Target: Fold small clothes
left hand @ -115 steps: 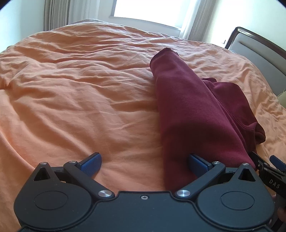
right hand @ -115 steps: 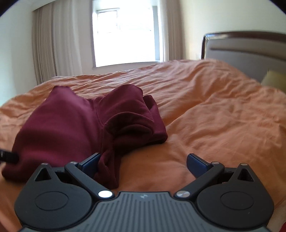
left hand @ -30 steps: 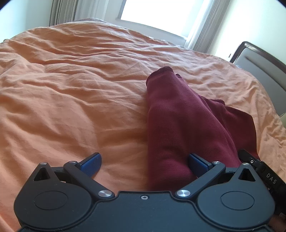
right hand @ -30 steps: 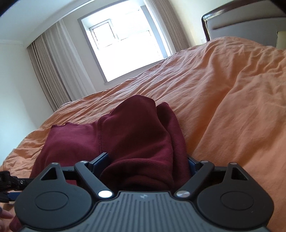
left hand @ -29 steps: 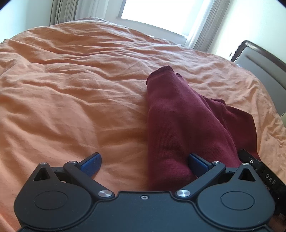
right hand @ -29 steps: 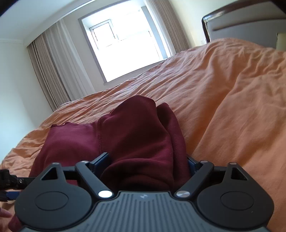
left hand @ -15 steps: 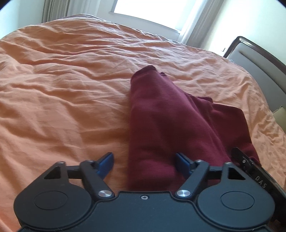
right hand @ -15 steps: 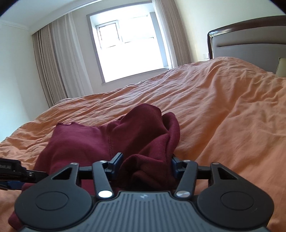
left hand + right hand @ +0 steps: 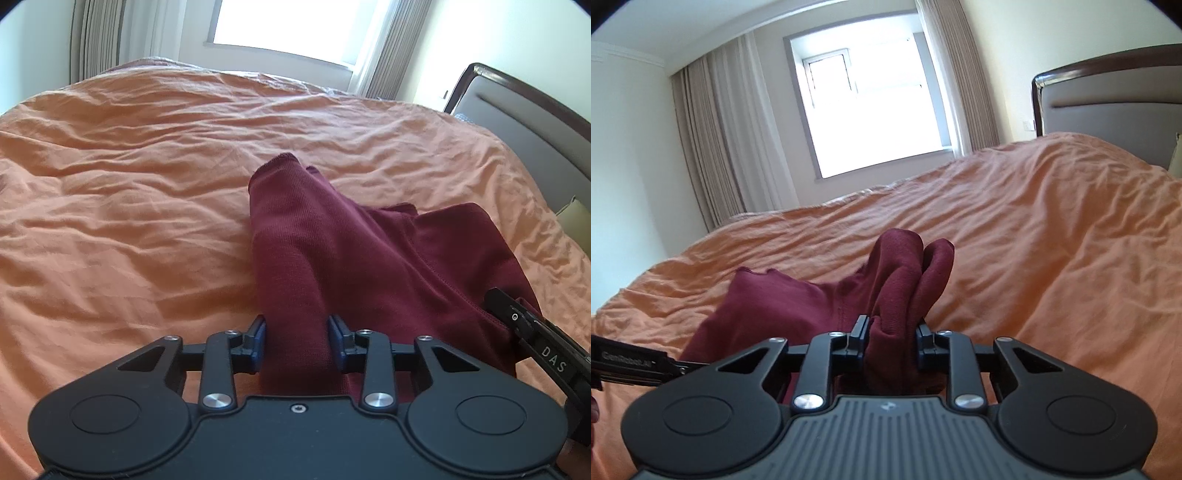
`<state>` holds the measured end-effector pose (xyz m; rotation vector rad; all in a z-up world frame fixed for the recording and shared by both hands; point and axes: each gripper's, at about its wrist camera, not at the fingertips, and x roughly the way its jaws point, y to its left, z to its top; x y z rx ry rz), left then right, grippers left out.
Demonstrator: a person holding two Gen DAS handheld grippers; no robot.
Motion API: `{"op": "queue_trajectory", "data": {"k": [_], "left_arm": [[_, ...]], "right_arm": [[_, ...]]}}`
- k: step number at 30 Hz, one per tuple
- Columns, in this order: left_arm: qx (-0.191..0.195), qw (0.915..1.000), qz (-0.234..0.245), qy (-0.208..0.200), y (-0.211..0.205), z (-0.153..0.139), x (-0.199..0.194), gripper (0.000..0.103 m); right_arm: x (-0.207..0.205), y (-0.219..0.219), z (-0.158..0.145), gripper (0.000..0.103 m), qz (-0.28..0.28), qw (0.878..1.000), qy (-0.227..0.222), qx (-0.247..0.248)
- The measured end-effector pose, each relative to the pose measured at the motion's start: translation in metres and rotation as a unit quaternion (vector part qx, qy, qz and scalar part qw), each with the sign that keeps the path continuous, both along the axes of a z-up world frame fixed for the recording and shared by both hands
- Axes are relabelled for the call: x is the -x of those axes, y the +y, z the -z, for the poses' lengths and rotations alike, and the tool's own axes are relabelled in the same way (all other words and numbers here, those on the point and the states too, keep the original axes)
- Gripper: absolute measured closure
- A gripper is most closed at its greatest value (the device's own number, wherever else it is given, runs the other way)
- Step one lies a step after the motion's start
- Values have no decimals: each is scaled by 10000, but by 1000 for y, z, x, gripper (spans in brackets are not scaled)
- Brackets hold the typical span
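Orange bedspread [image 9: 110, 206] held maroon garment [image 9: 332, 240]; left gripper [image 9: 297, 341] and right gripper [image 9: 891, 341] had just clamped its near edge, ready to fold.

The left hand-held gripper [image 9: 297, 341] is matte black, with two round discs on its body, silver pivot screws on angled link arms, a small centre screw, and blue pads [image 9: 258, 339] on its fingers. The right hand-held gripper [image 9: 891, 341] is black too, with a grey ribbed centre plate bearing a small logo; its side reads "DAS".
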<state>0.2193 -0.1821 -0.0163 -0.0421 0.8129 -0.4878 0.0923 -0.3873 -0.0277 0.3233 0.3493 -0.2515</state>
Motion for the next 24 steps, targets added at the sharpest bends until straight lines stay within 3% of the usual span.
{"op": "queue_trajectory", "data": {"k": [10, 16, 20, 22, 23, 24], "left_arm": [[-76, 9980, 86, -618, 14, -38, 17, 72], [-44, 9979, -138, -633, 39, -46, 12, 77], [91, 9976, -301, -610, 59, -49, 9, 84], [104, 9969, -388, -684, 69, -52, 8, 92], [92, 9963, -429, -736, 73, -53, 8, 103], [98, 9957, -453, -807, 77, -56, 9, 103]], "right_arm": [[-1, 18, -30, 77, -407, 9983, -409, 42], [-23, 50, -39, 77, -860, 9947, -527, 207], [-37, 77, -49, 78, -1153, 9902, -675, 396], [-43, 88, -54, 78, -1298, 9876, -740, 477], [-46, 93, -57, 78, -1353, 9864, -769, 520], [-49, 98, -59, 78, -1418, 9851, -795, 567]]}}
